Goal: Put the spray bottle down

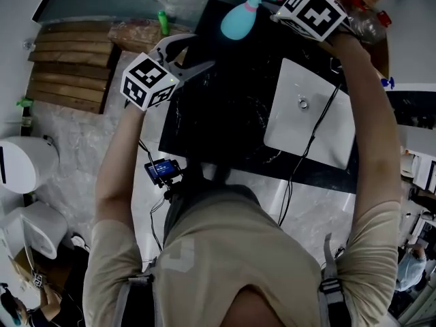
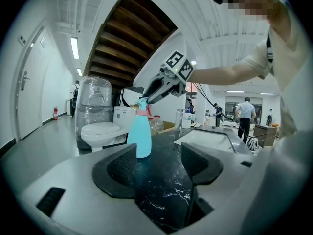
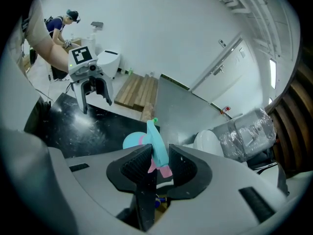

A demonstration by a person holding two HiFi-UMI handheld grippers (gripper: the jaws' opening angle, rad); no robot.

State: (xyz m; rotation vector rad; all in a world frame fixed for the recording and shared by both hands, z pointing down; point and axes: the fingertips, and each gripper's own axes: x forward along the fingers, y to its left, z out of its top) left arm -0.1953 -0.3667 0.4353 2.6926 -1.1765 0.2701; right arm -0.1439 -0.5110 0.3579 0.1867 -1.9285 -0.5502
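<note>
The right gripper (image 3: 159,158) is closed on the trigger head of the light-blue plastic spray bottle (image 3: 155,138), which has a pink collar. In the right gripper view, both ribbed pads bear on the sides of the head. The round body of the spray bottle lies beyond and below the jaw tips.

In the left gripper view, the spray bottle (image 2: 142,136) stands upright with its base on the black marble-veined countertop (image 2: 161,190). The right gripper (image 2: 146,96) comes down on the head at a slant from above.

The left gripper (image 2: 159,155) is open, with nothing between its jaws. The spray bottle stands ahead of it, just beyond the tip of its left jaw and apart from it.

The white rectangular basin (image 2: 208,138) lies ahead of the left gripper, past its right jaw.

In the head view, the left gripper (image 1: 201,52) points toward the spray bottle (image 1: 238,20) across the countertop (image 1: 225,114). The right gripper (image 1: 272,5) is at the bottle's top.
</note>
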